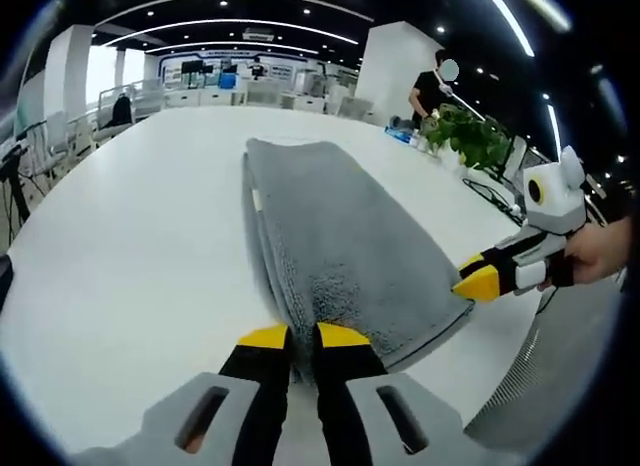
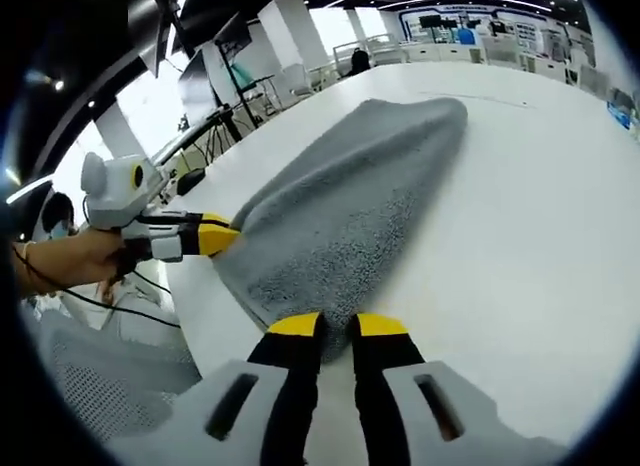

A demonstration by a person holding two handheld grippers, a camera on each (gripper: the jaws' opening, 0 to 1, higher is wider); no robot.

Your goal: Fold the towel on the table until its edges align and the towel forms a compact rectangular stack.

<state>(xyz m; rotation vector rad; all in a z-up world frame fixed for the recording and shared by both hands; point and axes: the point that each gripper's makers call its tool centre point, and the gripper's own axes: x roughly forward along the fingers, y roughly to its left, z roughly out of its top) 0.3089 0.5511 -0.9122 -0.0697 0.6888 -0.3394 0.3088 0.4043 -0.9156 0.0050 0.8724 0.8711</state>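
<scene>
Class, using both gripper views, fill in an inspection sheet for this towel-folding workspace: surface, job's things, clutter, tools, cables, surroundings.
Surface: large white table, bare around the towel.
Job's things: grey terry-cloth towel, folded over in layers, lying lengthwise away from the near table edge.
Clutter: potted green plant and small blue items at the table's far right side.
Tools: left tool shut on one near corner of the towel; right tool shut on the other near corner.
Cables: thin dark cable hangs below the hand holding the left tool.
Surroundings: open office; person standing behind the plant; ceiling light strips; tripod stand.
</scene>
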